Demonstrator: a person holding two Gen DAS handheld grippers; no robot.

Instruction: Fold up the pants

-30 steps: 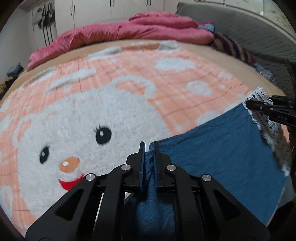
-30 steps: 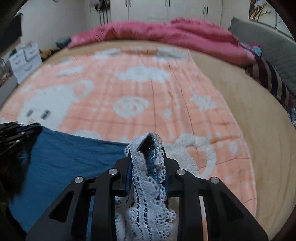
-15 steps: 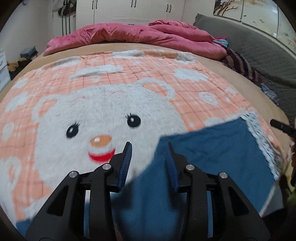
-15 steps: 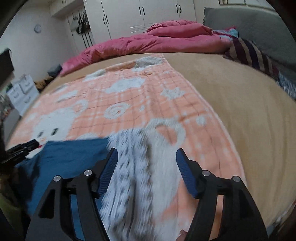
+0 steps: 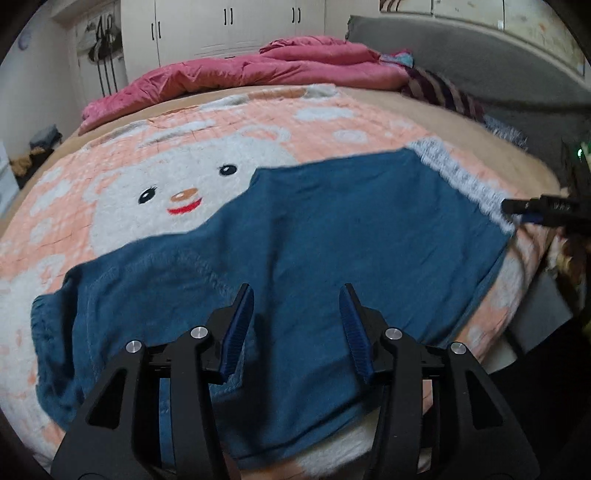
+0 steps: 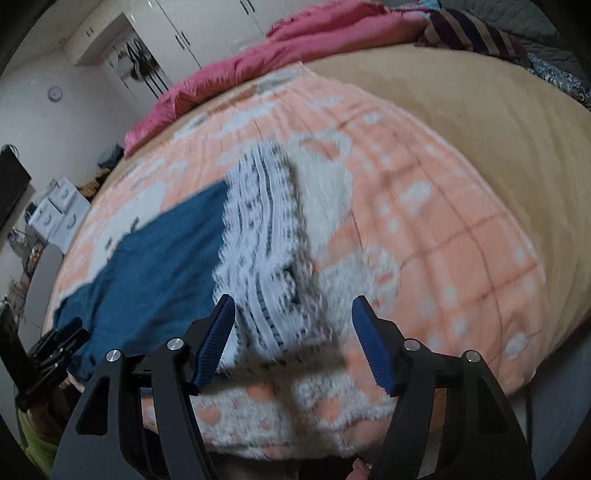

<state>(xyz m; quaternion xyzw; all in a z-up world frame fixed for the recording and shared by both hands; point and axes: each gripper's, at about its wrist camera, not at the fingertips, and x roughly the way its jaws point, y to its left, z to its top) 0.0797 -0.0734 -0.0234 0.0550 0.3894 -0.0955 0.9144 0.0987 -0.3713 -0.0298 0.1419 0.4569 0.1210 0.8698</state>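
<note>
Pants (image 5: 332, 236) down flat on the blanket (image 5: 110, 177), both grippers clear of the cloth.

Spread blue across the pink bear blanket near the bed's front edge, lace hem (image 5: 465, 181) off to the right, other end bunched slightly at the left. Left gripper (image 5: 296, 325) above the near part of the pants, jaws apart and opening, blue cloth visible in the gap beneath but nothing pinched. Right gripper (image 6: 293, 339) over the lace hem (image 6: 266, 236), jaws wide but closing, pads clear of the lace, nothing gripped. Seen from the left wrist, right gripper's tip just beside the hem's near end. Pink duvet (image 5: 240, 74) heaped along the far side of the bed, wardrobe (image 5: 229, 26) behind. Right view blurred, lace pattern smeared.
</note>
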